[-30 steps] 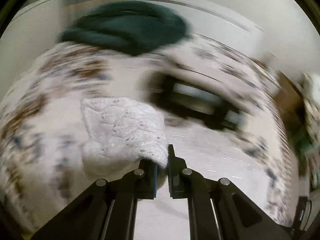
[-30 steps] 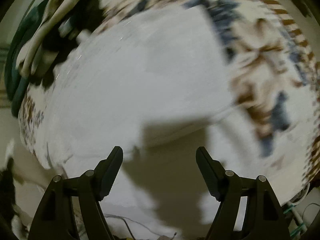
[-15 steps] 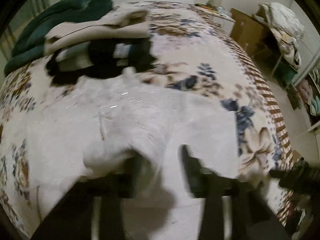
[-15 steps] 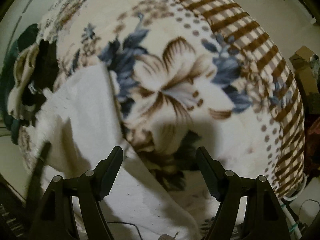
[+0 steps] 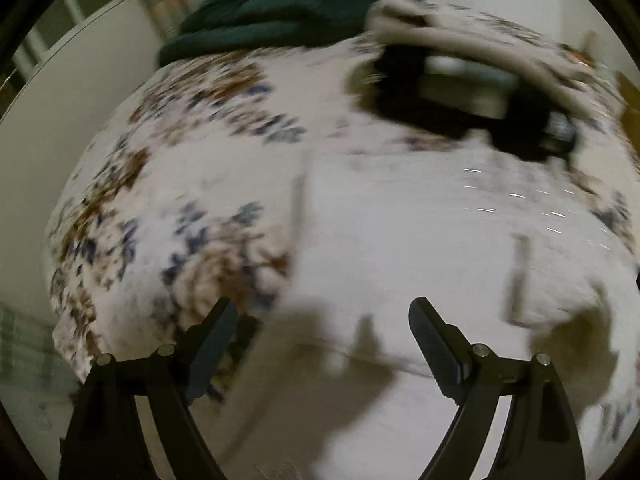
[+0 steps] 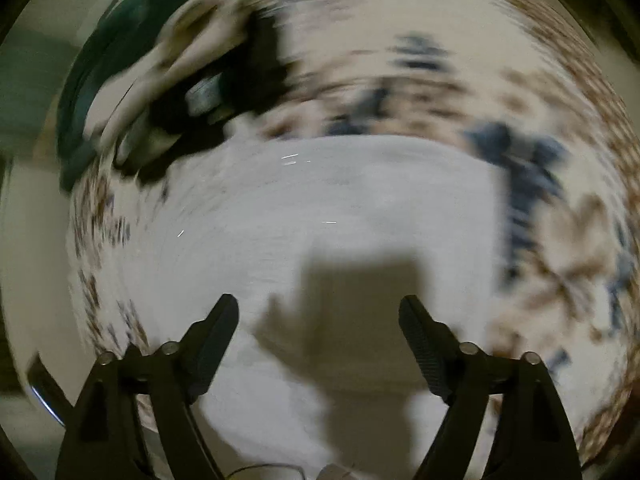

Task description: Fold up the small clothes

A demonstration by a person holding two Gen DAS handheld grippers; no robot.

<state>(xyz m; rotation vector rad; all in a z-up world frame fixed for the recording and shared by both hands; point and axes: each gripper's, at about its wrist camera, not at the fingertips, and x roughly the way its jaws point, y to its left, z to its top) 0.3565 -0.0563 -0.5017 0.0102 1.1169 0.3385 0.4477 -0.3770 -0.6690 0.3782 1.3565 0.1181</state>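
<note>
Both views blurry. White garment (image 5: 420,240) lies flat on the bed (image 5: 132,184), at 12 o'clock from my left claw (image 5: 320,336), running toward 3. Left claw spread wide, empty. Right claw (image 6: 318,330) also spread, empty, garment (image 6: 320,208) dead ahead; neither nearer, I judge.

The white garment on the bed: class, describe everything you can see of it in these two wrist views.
The white garment is pale, soft-looking cloth spread fairly flat on the floral blanket. In the left wrist view it shows a long straight edge or fold line at its left side. Shadows of the grippers fall across its near part. Beyond its far edge sits a pile of dark and beige clothes. Neither the left gripper nor the right gripper holds it; both are open. Blur hides finer detail.
</note>
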